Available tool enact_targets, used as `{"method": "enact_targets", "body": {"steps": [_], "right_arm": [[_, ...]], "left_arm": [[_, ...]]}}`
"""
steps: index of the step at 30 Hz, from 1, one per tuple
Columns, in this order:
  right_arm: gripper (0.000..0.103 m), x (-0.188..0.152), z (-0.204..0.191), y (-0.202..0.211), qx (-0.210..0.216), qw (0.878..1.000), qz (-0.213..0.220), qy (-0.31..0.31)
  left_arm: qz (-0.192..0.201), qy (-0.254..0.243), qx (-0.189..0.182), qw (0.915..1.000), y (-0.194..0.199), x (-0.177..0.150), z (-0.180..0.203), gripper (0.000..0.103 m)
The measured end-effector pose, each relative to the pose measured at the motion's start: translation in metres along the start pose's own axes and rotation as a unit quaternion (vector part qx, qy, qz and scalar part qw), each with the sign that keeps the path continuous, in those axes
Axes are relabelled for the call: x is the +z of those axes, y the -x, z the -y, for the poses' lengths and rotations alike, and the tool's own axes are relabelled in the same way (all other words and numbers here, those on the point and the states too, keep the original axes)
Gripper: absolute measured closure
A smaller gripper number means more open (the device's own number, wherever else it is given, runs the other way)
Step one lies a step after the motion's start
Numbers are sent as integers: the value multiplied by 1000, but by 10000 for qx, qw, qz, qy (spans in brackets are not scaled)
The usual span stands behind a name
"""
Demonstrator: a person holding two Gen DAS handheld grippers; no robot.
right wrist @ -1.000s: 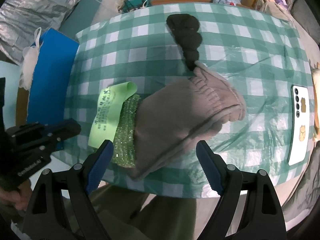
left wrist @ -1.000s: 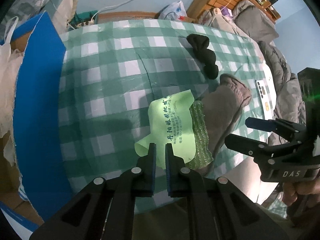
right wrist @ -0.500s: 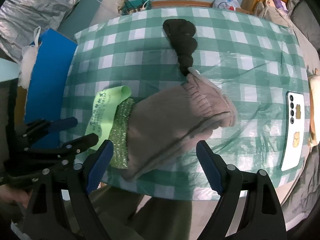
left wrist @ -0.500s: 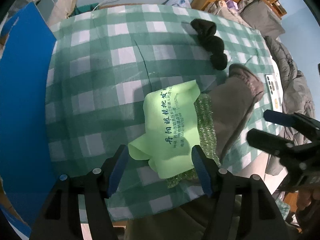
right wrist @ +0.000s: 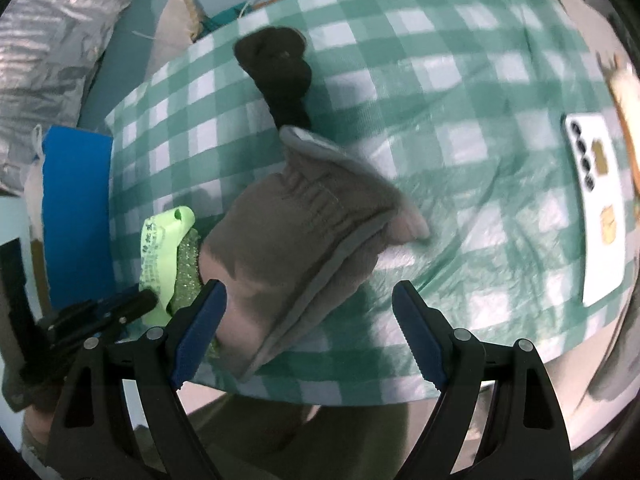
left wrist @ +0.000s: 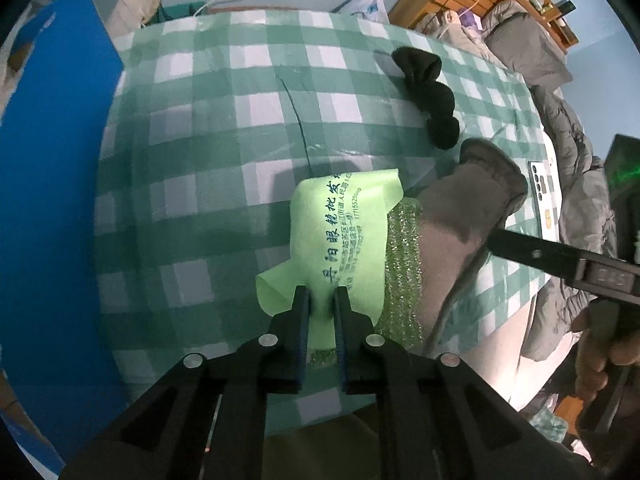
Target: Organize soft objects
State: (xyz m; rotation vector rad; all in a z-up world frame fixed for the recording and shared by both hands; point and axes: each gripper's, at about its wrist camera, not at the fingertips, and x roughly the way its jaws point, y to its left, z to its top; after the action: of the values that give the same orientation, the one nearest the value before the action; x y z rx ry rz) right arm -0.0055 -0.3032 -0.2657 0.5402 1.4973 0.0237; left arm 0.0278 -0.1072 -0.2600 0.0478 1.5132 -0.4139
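Left wrist: light-green printed cloth (left wrist: 344, 240)

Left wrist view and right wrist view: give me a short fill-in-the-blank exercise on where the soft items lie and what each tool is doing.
1. The left tool is shut on the near edge of the light green ____ with printed writing.
2. The sparkly green scrubber lies between that item and the grey-brown ____.
3. The right tool has its jaws ____, with nothing gripped.
4. The black sock lies at the ____ end of the grey-brown item.

Missing words: cloth; mitten; open; far
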Motion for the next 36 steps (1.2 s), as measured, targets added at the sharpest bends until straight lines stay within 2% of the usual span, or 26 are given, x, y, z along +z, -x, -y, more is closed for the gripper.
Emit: {"method": "enact_targets", "body": {"steps": [5,8,11,12,13,15,16,19,20,24,30,36], "right_arm": [[19,-1,-1,-18,265,9992,-157,-239],[19,0,-2,-27,354,9986,-202,-334],[19,1,-1,-32,331,9987,-179,-355],[21,1,-2,-33,331,9988,-135,-342],[30,0,-1,-32,327,9989,-97,-326],[42,0,-2,-30,336,9991,-9,-264],[53,0,-3,-29,356,9991,34,-237],[77,0,-5,-19,494,9985,181,-137],[80,1,-6,-16,592,9980,201,-95],[84,1,-13,-5,707,9970,293,78],[84,0,-25,24,676,9960,452,379],[84,1,-27,43,894,9936,562,410]], "left_arm": [[63,47,30,10000,8,0,-3,91],[-54,68,87,9999,3,1,-3,90],[-194,85,139,9997,-4,0,-4,70],[-194,104,155,9996,-4,0,-3,59],[-172,105,169,9997,-4,-1,-3,53],[-122,45,188,9997,-3,-1,-1,48],[-134,36,185,9997,-3,0,1,43],[-116,-11,216,9997,-2,1,4,39],[-114,-13,221,9997,-1,2,5,39],[-94,9,180,9998,2,4,10,38],[-3,-18,173,9998,13,4,14,36],[182,17,122,9998,29,6,17,32]]}}
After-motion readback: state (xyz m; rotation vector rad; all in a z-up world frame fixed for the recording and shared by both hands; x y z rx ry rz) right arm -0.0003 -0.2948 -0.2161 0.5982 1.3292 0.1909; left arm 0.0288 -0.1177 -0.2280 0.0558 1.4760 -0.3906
